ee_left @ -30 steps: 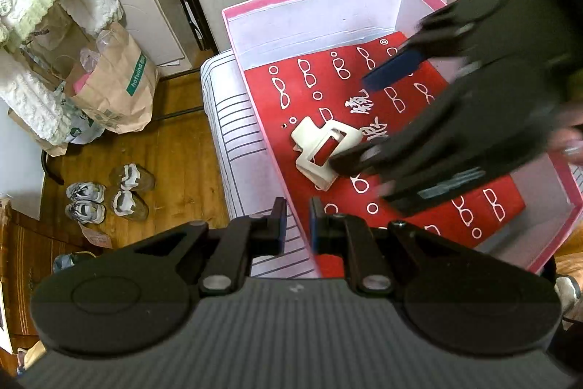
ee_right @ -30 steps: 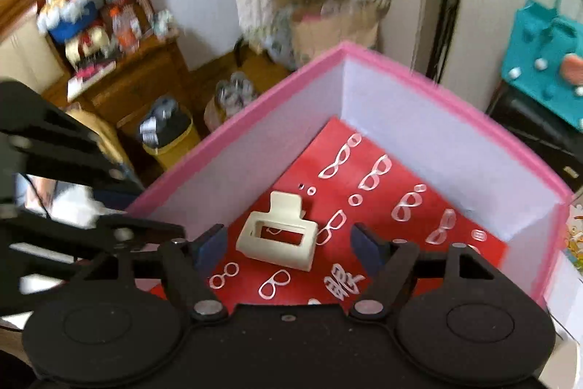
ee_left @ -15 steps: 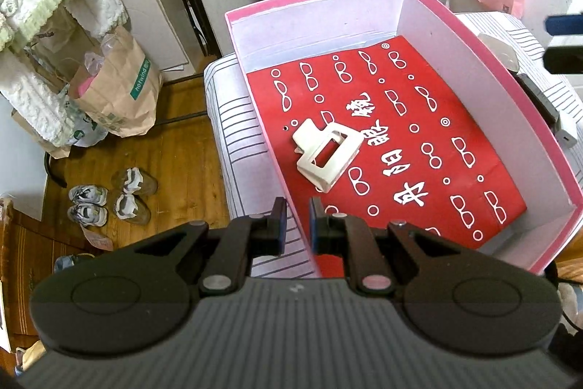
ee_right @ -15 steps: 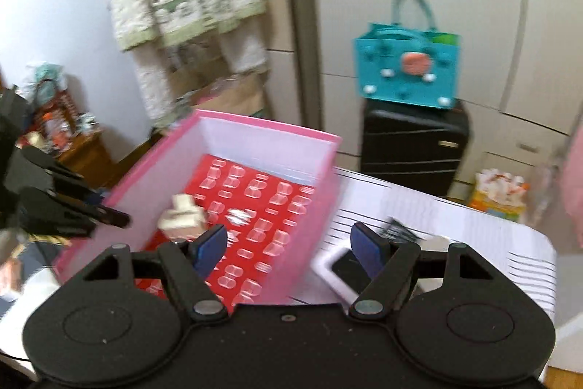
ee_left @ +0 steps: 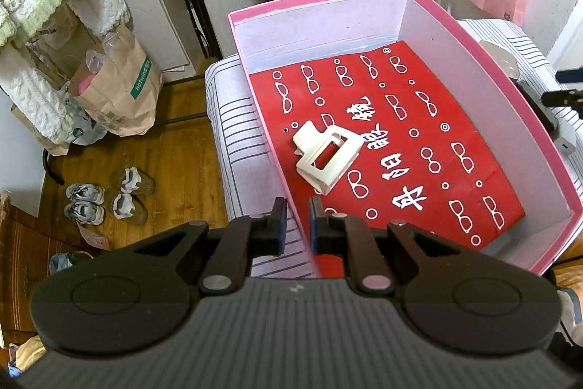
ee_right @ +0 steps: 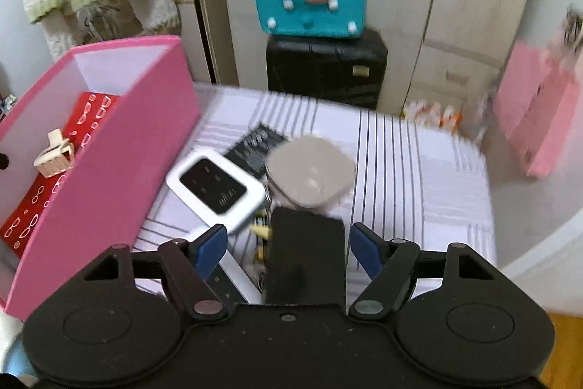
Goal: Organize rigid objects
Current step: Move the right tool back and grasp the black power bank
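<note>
A: Where was the next thing found, seen from the pink box (ee_right: 109, 148)?

B: A black block (ee_right: 308, 250) was seen just beside the box, outside its right wall, among a white device (ee_right: 218, 186) and a grey lid (ee_right: 309, 172). It lay directly ahead of the right gripper (ee_right: 288, 243), between the wide-apart jaws, but no contact was seen. Its long axis ran along the fingers, so it is judged that the jaws could be closed across its short side.

A: And the left gripper (ee_left: 296, 225)?

B: It was closed on the box's near left wall, so the right hand was the nearer one. A white clip (ee_left: 328, 157) was already inside the box.

A: What was shown by one view only?

B: The block was shown only by the right camera. The clamped wall was shown only by the left camera.
</note>
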A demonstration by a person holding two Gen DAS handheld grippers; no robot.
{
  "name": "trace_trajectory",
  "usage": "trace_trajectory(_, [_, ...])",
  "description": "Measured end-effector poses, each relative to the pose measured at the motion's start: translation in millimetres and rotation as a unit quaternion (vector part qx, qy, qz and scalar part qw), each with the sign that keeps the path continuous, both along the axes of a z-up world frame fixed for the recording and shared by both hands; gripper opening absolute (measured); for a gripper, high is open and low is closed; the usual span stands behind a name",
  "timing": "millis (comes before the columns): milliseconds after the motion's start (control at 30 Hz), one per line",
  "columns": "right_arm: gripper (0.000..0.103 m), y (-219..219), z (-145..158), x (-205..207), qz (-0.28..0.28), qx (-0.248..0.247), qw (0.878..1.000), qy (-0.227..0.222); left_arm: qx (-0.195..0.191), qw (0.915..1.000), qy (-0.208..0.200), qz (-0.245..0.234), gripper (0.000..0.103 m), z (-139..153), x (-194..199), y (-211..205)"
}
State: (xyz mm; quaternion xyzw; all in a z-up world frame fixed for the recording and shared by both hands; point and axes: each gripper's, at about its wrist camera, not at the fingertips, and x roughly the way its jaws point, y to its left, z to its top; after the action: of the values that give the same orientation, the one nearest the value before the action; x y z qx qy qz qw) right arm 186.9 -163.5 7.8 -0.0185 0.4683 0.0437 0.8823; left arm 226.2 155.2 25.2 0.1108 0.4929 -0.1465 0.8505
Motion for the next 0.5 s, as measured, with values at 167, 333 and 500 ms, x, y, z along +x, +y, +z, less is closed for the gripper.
trace_trajectory(167, [0.078,-27,-22,12,-0.039,0.083,0.994,0.060,0.003,1.0000,-0.001,-0.004,0.011,0,0,-1])
trace_trajectory(333, [0.074,-40,-37,17,-0.052,0.118,0.988,0.084,0.004,1.0000,0.000,-0.006,0.011,0,0,-1])
trace_trajectory(500, [0.074,-39,-48,20,-0.043,0.109,0.989,0.086,0.005,1.0000,0.001,-0.006,0.011,-1,0,-1])
